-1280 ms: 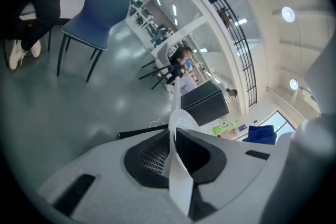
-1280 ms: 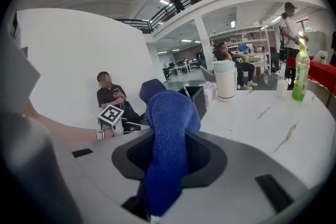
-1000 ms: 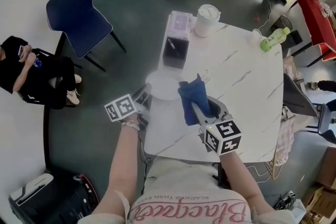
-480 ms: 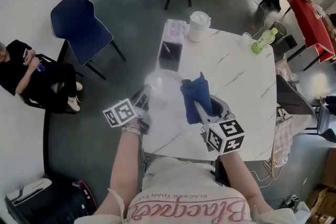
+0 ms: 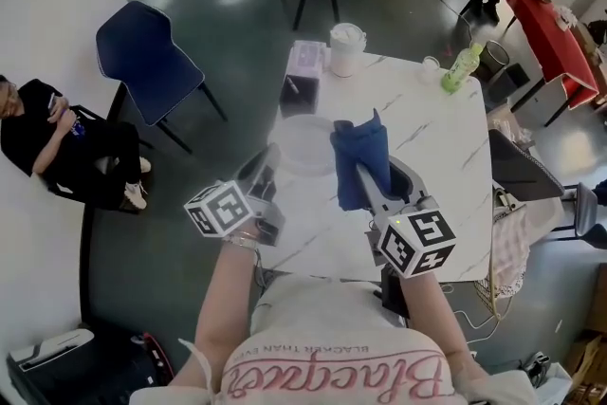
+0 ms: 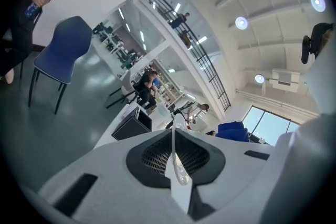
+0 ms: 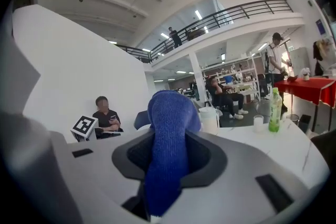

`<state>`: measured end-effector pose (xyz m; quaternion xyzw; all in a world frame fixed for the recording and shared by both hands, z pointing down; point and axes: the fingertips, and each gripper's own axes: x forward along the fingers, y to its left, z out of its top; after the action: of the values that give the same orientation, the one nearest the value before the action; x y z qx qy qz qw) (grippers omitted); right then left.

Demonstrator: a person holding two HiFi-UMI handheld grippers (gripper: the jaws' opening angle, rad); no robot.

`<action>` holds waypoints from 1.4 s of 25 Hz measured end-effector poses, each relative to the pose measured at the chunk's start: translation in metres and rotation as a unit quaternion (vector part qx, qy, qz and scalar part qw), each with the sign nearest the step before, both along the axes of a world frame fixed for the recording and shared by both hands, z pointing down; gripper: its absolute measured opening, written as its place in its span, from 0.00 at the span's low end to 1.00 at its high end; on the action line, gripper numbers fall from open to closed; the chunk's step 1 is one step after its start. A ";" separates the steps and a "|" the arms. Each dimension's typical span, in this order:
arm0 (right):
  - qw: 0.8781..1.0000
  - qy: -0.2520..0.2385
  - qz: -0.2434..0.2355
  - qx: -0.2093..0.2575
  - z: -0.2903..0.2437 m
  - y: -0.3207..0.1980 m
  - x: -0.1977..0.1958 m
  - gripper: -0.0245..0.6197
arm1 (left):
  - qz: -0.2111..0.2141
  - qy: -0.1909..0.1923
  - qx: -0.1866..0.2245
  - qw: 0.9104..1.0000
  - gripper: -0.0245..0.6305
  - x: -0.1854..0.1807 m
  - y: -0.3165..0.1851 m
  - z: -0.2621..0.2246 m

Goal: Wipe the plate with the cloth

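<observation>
Item: plate [image 5: 305,145]. Thin, translucent, stiff, light, probably slick. My left gripper [image 5: 268,171] fingers are clamping its near rim, holding it over surface [image 5: 432,138]. I am judging rim hold prone to pivoting under wipe pressure.
Item: cloth [image 5: 361,158]. Blue knit, soft, limp. My right gripper [image 5: 368,193] fingers are pinching its bunched end beside plate's right edge; contact unclear.

box [image 5: 302,79], cup [image 5: 346,49], bottle [image 5: 461,68] line table's [image 5: 432,161] far edge.
</observation>
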<state>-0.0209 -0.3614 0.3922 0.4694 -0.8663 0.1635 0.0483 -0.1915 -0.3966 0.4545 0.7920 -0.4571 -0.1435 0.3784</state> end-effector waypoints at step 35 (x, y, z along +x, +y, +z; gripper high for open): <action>0.997 0.038 0.038 0.063 -0.025 -0.033 0.025 0.22 | -0.011 -0.016 0.104 0.994 0.07 0.047 0.030 -0.088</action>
<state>0.0040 -0.3947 0.3667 0.5101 -0.8539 0.0929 0.0450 -0.1445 -0.3669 0.3661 0.8239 -0.4545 -0.1822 0.2853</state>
